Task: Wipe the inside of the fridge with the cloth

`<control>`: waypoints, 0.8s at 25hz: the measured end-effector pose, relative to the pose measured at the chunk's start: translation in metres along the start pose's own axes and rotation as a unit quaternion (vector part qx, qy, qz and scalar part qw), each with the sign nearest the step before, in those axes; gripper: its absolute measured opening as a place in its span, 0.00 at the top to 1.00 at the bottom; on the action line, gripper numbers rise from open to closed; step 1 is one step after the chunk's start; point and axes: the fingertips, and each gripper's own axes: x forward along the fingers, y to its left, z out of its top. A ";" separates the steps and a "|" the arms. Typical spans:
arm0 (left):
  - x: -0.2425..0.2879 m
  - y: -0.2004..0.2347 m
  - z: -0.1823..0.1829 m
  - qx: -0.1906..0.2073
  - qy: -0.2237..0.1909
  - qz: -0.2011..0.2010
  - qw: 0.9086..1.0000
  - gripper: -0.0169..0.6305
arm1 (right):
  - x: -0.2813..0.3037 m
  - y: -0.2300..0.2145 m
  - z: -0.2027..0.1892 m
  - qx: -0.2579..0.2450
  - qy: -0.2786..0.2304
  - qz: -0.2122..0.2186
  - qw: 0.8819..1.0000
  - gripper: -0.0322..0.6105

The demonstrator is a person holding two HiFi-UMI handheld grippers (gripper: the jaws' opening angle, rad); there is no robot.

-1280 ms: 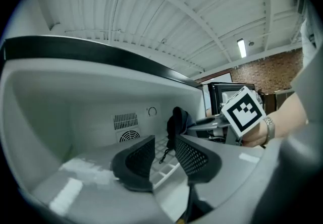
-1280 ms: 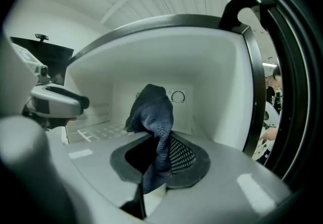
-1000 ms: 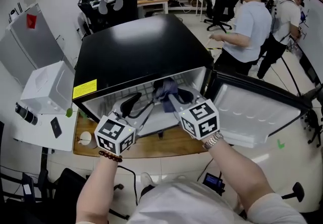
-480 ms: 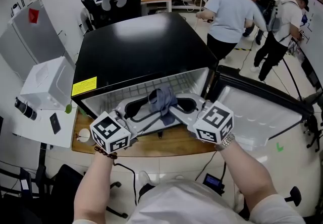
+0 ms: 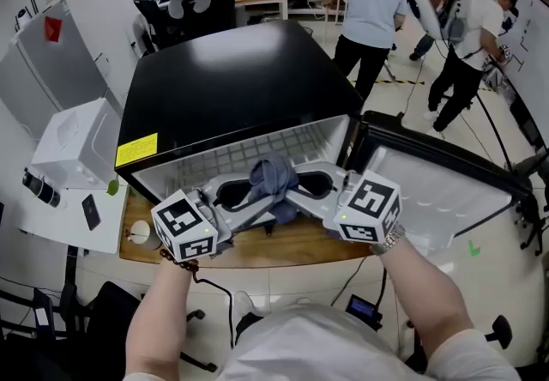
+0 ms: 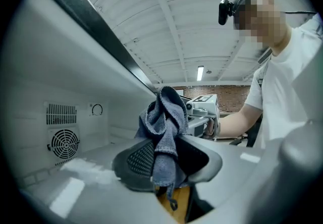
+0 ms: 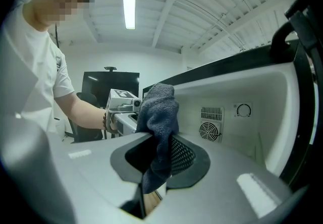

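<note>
Your left gripper (image 5: 256,199) points rightward across the mouth of the fridge (image 5: 232,87), level with its front edge. Its jaws have just been closing, with the cloth (image 5: 271,175) between them. In the left gripper view the fabric fills the gap and the meshed pad (image 6: 140,160) appears to press into it. Treat that bite as unproven until you feel it hold.

The cloth hangs in the air at the middle of the fridge's front edge, over the wooden board (image 5: 283,249), shared by both tools. It is bunched into a knot above the jaws, with a short tail drooping below.

Your right gripper (image 5: 290,190) faces the left one tip to tip, jaws drawn in and pinching the same wad against its pad (image 7: 181,155).

This looks like a handover or a re-grip before wiping. To do it well:
- Settle on one gripper to carry the cloth, and loosen the other only once that bite is firm.
- Leave a generous pad of fabric proud of the tips, so cloth rather than bare jaw meets the white liner.
- Pull the knot flatter if you can, because a flat fold will likely wipe more evenly.
- Then aim inward toward the back wall with the fan grille (image 6: 64,143).

The open door (image 5: 437,190) stands off the right edge, so keep your right elbow clear of it.
</note>
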 end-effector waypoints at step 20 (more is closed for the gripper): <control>0.015 0.047 0.000 0.029 -0.008 0.155 0.987 0.89 | -0.026 -0.041 -0.020 -0.001 0.027 -0.182 0.983 0.83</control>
